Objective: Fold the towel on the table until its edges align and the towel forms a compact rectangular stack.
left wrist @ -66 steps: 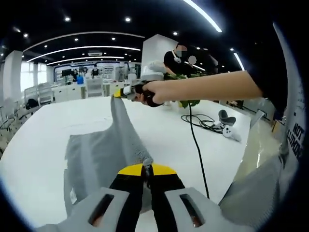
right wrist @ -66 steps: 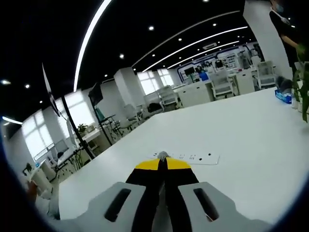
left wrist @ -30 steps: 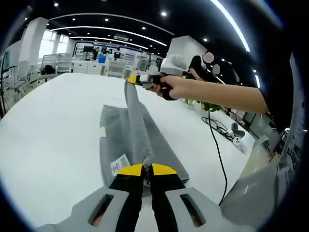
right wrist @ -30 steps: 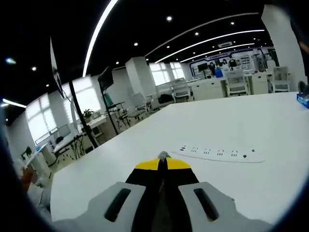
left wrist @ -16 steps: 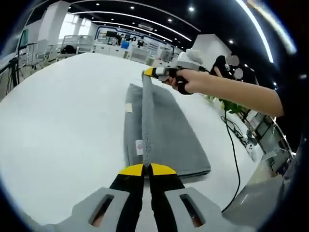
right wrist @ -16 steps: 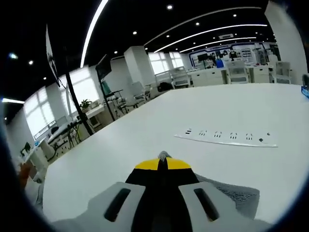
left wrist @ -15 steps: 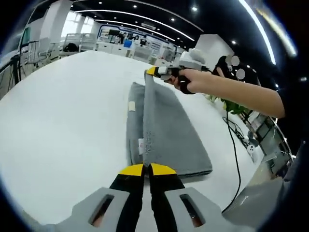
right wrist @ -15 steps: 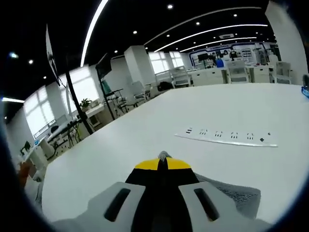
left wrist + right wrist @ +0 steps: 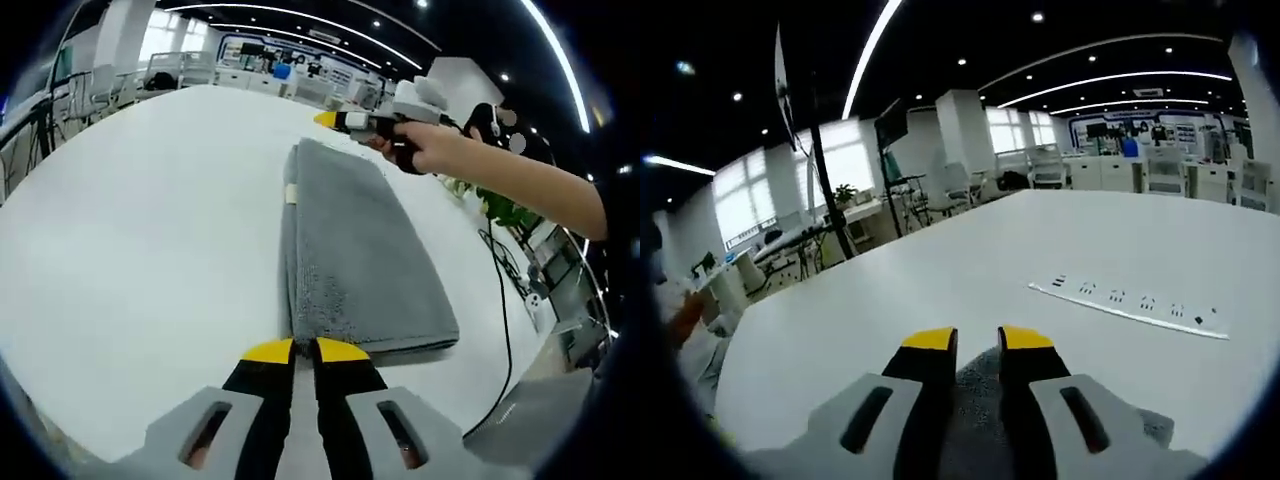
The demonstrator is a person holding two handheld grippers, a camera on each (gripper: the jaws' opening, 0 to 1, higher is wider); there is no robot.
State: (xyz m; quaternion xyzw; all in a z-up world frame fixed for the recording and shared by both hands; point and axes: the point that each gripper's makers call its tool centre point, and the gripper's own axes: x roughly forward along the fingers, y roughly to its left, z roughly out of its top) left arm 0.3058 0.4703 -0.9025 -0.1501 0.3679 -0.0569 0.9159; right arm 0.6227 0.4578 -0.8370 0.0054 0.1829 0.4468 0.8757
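So, where we're at:
towel: grey towel (image 9: 350, 240) lies flat on the white desk (image 9: 130, 220), folded into a long strip.
long axis: runs straight away from our left gripper (image 9: 305, 352) toward our right gripper (image 9: 335, 119), one at each short end.
left gripper: jaws just parted, near edge right at the tips, nothing held.
right gripper: jaws (image 9: 965, 340) clearly apart, released, towel beneath.
next fold: we'd guess end to end along that axis; either gripper is equally close.
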